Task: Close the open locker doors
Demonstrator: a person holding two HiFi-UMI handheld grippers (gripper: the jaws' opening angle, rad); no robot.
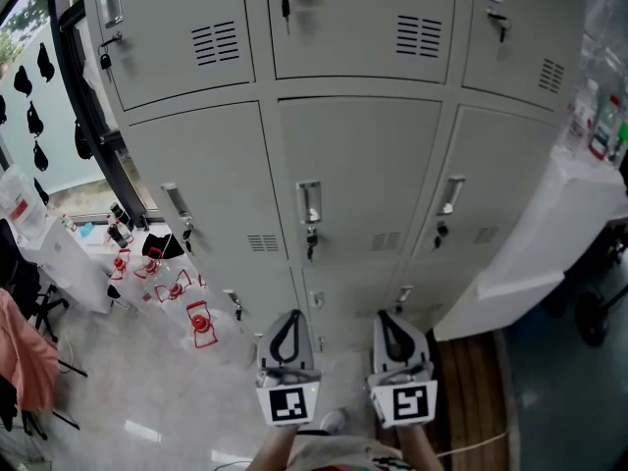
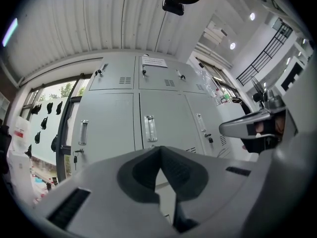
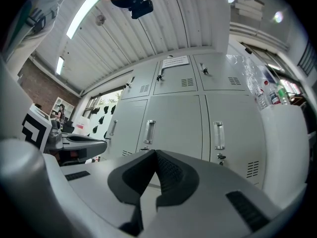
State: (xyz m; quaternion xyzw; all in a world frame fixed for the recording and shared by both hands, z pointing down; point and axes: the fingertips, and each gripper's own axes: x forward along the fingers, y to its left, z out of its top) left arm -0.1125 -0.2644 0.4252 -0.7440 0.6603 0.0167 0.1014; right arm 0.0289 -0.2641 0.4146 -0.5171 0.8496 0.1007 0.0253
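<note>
We faced a bank of pale grey metal locker doors [image 1: 363,170], three columns wide. Every door we could see sat flush and shut, each with a recessed handle [image 1: 308,202], a key [image 1: 310,243] in its lock and slotted vents [image 1: 386,240].

1. Lockers [image 1: 353,175] stand straight ahead of you.
2. Your left gripper [image 1: 288,314] and right gripper [image 1: 391,316] sit side by side before them, not touching.
3. Bench [image 1: 569,214] is right of the lockers, with bottles [image 1: 599,126] on it.
</note>
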